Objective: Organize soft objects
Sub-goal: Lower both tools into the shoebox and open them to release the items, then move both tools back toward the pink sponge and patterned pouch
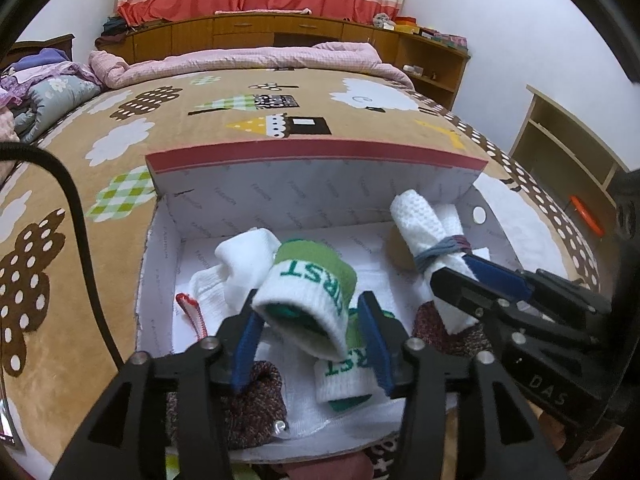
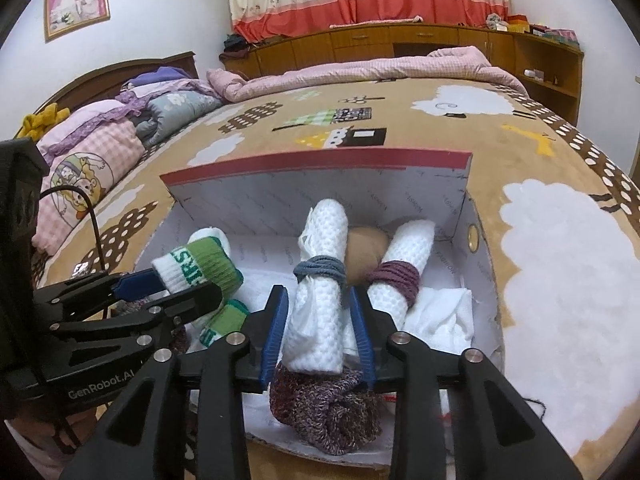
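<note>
Two grippers reach into the box (image 2: 456,208): the left gripper (image 1: 312,332) straddles the green-cuffed sock (image 1: 308,284), jaws loosened; the right gripper (image 2: 320,332) brackets the rolled towel (image 2: 320,280), lengthwise between spread pads.

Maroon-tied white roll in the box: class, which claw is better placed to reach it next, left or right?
Likely right. The right claw sits around the grey-tied roll, directly beside the maroon-tied roll; the left claw is across the box at the green sock.
</note>
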The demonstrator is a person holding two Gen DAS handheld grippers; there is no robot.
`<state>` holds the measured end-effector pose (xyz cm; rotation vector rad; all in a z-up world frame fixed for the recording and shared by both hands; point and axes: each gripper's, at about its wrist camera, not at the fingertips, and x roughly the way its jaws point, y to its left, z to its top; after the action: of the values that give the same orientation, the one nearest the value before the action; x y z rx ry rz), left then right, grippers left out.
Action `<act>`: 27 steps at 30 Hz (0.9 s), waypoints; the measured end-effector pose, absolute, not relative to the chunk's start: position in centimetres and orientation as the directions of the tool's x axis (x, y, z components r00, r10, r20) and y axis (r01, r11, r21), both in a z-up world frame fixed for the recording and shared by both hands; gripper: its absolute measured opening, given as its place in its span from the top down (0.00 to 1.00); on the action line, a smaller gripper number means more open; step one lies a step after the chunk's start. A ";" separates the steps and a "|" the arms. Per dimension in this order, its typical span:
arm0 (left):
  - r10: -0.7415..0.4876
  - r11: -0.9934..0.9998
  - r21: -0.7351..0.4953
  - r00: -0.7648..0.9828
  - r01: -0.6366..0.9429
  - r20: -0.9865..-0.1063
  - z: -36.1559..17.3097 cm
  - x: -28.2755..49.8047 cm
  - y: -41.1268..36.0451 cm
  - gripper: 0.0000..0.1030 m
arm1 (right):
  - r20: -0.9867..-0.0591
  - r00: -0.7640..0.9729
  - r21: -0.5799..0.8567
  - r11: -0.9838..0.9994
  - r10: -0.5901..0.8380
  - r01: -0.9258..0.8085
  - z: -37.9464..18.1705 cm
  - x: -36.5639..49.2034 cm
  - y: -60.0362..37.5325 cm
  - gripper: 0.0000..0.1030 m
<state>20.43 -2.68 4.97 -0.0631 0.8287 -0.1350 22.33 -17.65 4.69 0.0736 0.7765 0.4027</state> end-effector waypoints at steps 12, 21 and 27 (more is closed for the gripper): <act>-0.132 0.991 -0.099 0.664 0.088 -0.736 5.7 19.5 -2.7 0.44 | -0.652 0.662 0.212 0.927 0.370 -0.310 5.9 21.0 -18.5 0.56; -0.126 0.992 -0.100 0.672 0.077 -0.729 6.6 18.1 -2.2 0.43 | -0.640 0.677 0.210 0.930 0.365 -0.303 6.8 19.9 -19.0 0.55; -0.126 0.992 -0.100 0.677 0.077 -0.725 7.2 17.2 -2.1 0.43 | -0.631 0.683 0.208 0.929 0.366 -0.306 7.3 18.8 -18.9 0.55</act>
<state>17.20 -2.08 7.18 -0.0631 0.8189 -0.1145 18.83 -18.94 7.32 0.0883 0.7264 0.3774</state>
